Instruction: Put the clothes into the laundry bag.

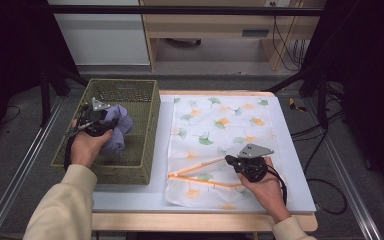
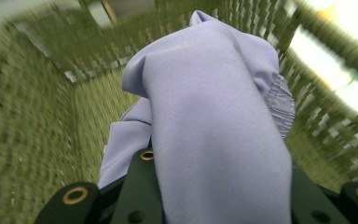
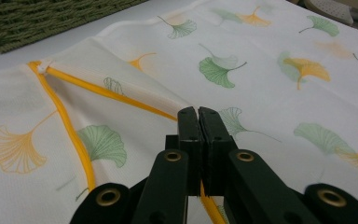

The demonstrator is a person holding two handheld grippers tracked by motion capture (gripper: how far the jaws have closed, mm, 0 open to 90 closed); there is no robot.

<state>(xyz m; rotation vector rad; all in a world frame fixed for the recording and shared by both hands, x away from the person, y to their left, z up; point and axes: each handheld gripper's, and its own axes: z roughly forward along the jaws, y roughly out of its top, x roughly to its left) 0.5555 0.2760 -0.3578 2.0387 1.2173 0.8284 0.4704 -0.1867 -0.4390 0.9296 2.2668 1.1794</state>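
We see a lilac garment (image 2: 214, 126) bunched up inside the green woven basket (image 1: 145, 150), which stands on the left part of the table (image 1: 130, 192). The left claw (image 1: 105, 124) is clamped on a fold of this cloth; in the left gripper view the fabric runs down between the black jaws and drapes over them, with an elastic, gathered hem showing at its right edge. The basket's woven walls surround it on all sides there, blurred.

To the right of the basket, just beside it, we find a white mesh laundry bag (image 1: 220, 125) printed with green and orange ginkgo leaves, lying flat on the table. Its orange zipper (image 3: 74, 140) is undone, so its two bands spread apart into a narrow V and meet at the small slider near the basket.

The right claw (image 3: 198, 116) is closed tight on the bag's upper layer right at the zipper's edge, with the orange band running in under the jaws. In the high view we see the right hand (image 1: 262, 187) resting low over the bag's near right corner, and the left hand (image 1: 87, 147) over the basket.
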